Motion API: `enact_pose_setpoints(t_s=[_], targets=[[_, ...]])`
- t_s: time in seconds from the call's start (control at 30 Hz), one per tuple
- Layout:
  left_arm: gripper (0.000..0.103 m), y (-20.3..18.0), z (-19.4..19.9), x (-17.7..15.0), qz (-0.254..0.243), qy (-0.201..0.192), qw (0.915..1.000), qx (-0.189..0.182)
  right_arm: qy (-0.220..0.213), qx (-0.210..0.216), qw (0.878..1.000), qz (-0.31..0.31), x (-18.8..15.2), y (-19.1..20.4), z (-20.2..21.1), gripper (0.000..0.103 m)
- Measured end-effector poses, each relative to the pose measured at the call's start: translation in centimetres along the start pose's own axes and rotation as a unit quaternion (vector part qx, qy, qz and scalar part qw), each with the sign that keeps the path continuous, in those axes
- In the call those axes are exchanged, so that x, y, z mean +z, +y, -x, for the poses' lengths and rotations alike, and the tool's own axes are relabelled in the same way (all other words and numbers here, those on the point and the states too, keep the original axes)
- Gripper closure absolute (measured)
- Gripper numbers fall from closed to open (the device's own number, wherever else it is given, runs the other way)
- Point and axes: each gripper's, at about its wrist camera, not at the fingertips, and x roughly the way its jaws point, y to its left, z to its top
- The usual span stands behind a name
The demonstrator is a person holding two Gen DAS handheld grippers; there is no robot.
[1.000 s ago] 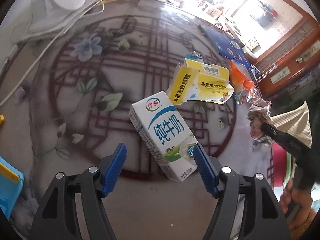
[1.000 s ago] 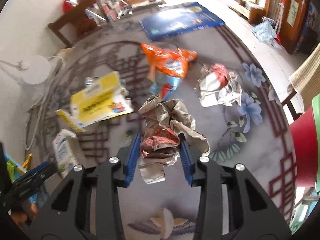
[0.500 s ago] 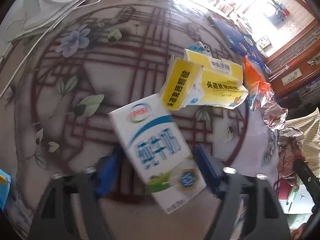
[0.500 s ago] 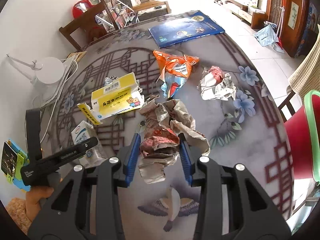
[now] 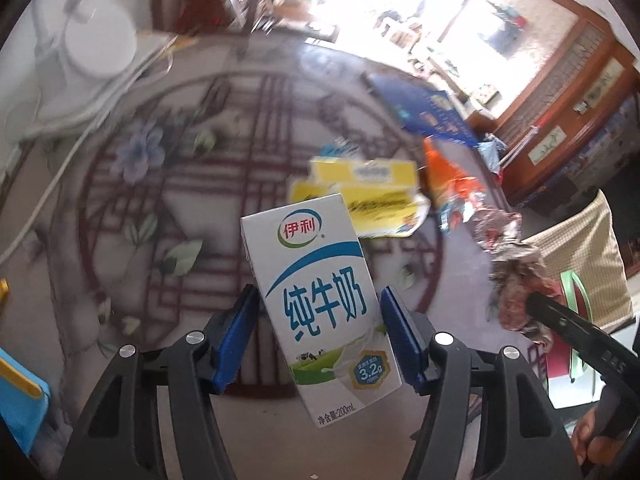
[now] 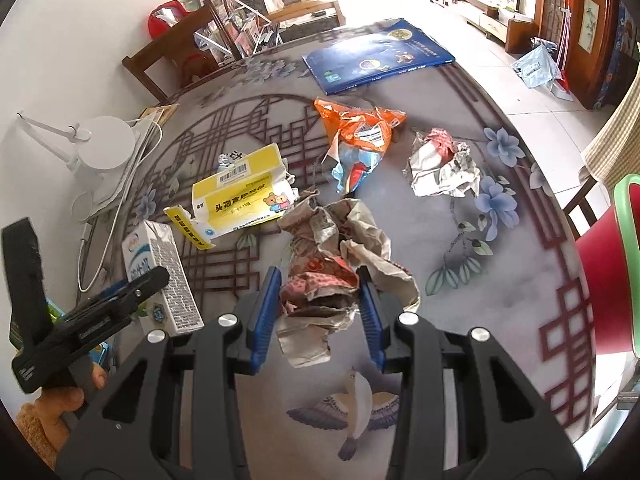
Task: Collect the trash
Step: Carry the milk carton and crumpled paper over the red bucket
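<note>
The left gripper point(image 5: 318, 322), jaws just narrowed, seems to pinch a glossy rectangular milk carton point(image 5: 320, 300). The right gripper point(image 6: 318, 306) is clamped tight on crinkled crumpled paper point(image 6: 336, 256). A torn yellow box point(image 6: 240, 196) lies on the patterned table point(image 6: 500, 280) at ten o'clock from the paper.

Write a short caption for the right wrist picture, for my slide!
Right gripper clamps crumpled paper above the patterned table, while the left gripper holds a milk carton.
</note>
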Motion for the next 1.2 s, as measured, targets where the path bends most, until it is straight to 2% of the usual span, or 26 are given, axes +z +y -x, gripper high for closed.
enact_pose_setpoints(t_s=[0.3, 0.6, 0.8, 1.2], targets=[[0.043, -2.8, 2.0, 0.4, -0.049, -0.038, 0.9981, -0.003, -0.026, -0.011, 1.000, -0.005, 0.3, -0.9, 2.0, 0.065], [0.043, -4.0, 2.0, 0.3, -0.064, -0.034, 0.9974, -0.005, -0.039, -0.015, 0.999, -0.033, 0.2, -3.0, 3.2, 0.065], [0.043, -5.3, 2.3, 0.3, -0.075, -0.039, 0.9964, -0.007, -0.040, -0.009, 0.999, -0.032, 0.1, -3.4, 3.4, 0.065], [0.043, -7.3, 2.0, -0.5, -0.066, -0.038, 0.9970, 0.010, -0.042, -0.004, 0.999, -0.024, 0.3, -5.4, 4.2, 0.065]])
